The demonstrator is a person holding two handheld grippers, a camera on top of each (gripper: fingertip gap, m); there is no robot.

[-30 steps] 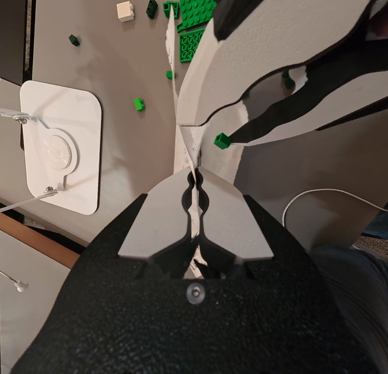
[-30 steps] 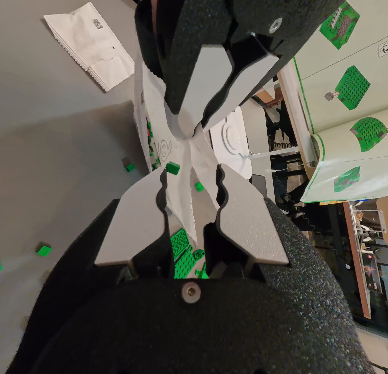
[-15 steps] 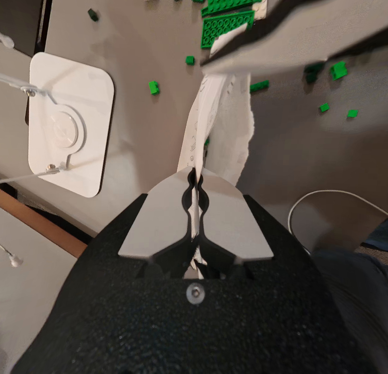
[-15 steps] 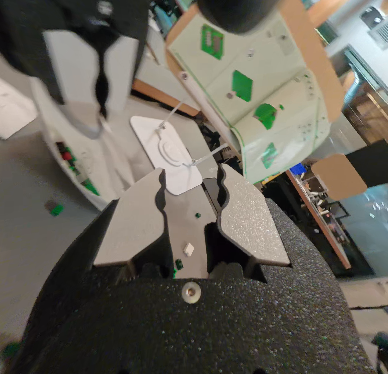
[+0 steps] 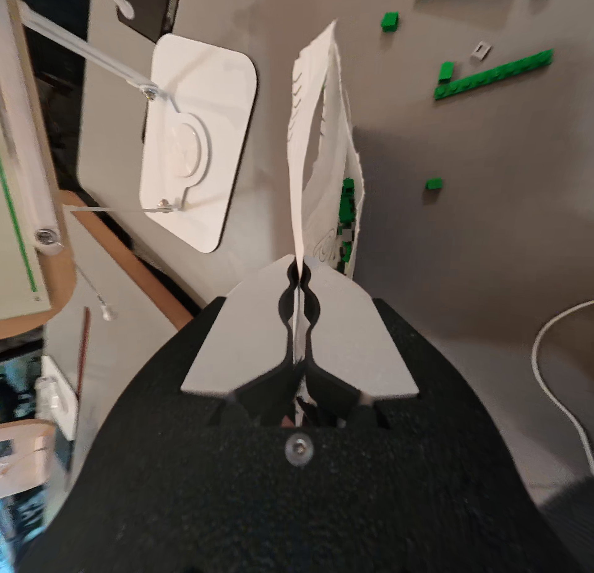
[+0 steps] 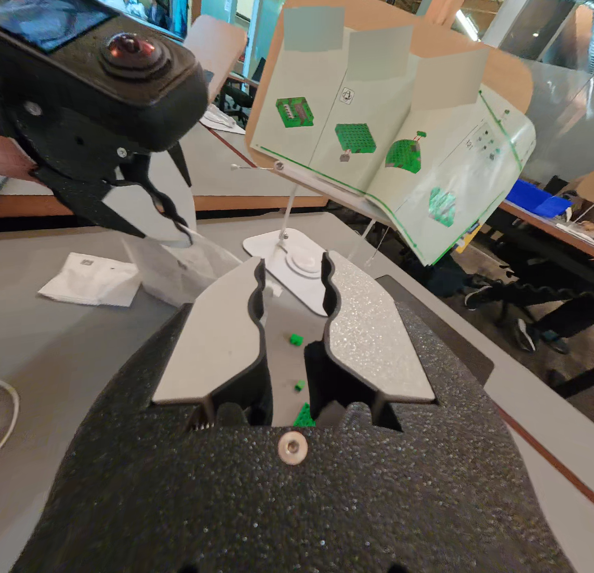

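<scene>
having let go of the torn white paper bag point(image 5: 324, 159), right gripper point(image 6: 292, 287) is hanging open and empty above the grey table point(image 6: 64, 339). left gripper point(image 5: 300, 265) is still pinching the bag's edge, with green bricks point(image 5: 347, 200) showing inside.

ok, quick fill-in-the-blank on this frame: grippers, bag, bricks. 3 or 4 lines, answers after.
1. The left gripper is shut on a white paper ____.
2. The right gripper is ____, with nothing between its fingers.
3. The loose bricks on the grey table are mostly ____ in colour.
4. The open instruction booklet sits on a stand with a ____ base.

Missing words: bag; open; green; white
</scene>
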